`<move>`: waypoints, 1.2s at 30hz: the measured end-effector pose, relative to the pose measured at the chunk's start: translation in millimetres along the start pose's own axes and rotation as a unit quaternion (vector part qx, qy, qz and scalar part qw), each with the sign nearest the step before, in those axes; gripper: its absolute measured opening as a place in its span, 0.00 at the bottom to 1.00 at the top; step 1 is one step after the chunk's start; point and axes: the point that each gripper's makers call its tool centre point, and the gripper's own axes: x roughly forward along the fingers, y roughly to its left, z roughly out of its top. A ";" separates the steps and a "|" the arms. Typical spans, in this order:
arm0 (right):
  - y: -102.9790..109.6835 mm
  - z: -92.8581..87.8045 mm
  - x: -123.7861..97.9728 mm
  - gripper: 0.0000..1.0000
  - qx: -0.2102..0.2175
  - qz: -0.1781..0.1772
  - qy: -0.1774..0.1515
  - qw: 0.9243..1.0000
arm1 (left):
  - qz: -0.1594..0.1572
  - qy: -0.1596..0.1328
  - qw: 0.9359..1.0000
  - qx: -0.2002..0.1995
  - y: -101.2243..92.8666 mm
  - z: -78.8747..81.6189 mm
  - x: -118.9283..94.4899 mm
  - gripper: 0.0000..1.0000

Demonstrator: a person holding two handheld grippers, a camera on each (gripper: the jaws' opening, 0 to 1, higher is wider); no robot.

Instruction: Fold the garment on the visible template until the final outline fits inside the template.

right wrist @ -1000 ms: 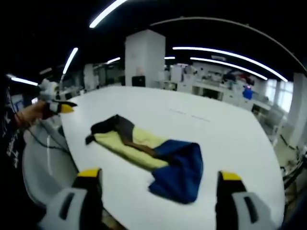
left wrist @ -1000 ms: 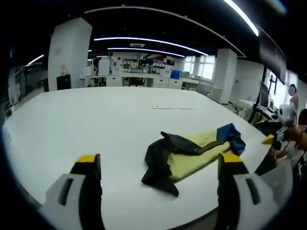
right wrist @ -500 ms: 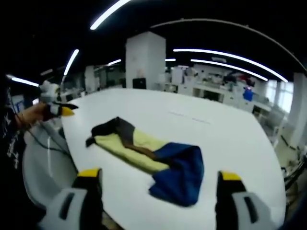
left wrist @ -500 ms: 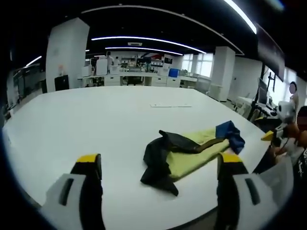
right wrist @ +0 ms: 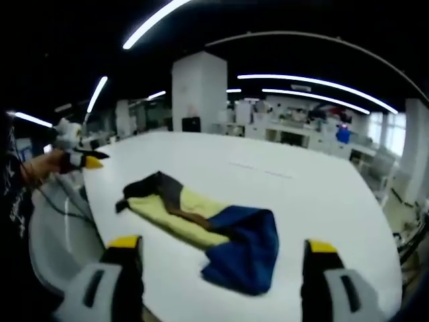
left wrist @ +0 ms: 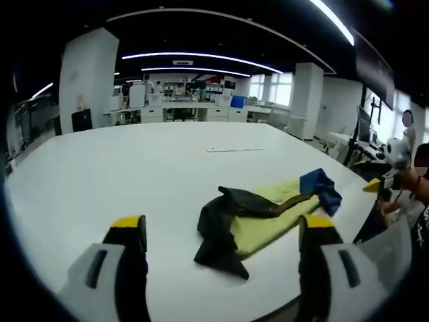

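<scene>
In the left gripper view our left claw (left wrist: 224,231) stands wide, its two yellow-tipped jaws rising at 7 and 5 o'clock with nothing between them, and it hangs apart from the cloth. In the right gripper view our right claw (right wrist: 218,251) is also spread wide and empty, with its jaws at 7 and 5 o'clock. Just beyond the jaws lies the garment (left wrist: 261,218), a piece in yellow, black and blue, resting on the white counter (left wrist: 120,168) near the edge that is close to us. From the left side we see its black part nearest, at about 6 o'clock of the view, the yellow part in the middle and the blue end toward 3 o'clock. From the right side the blue end is nearest and the black end is farther, toward 9 o'clock. The garment looks bunched and partly laid over itself, not a neat flat shape. We cannot make out a clear template outline under it; farther on the counter there are only faint thin marks (left wrist: 234,149), toward 12 o'clock. We judge that the folding is at an early stage: neither claw has a hold of the cloth, and spreading, folding and fitting into the outline are not yet done. At the far side, the other claw shows small in each view.
</scene>
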 end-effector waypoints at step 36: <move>12.8 10.6 56.8 0.78 -0.012 0.091 0.004 0.996 | -0.090 0.025 0.995 0.035 -32.3 3.6 59.0 0.67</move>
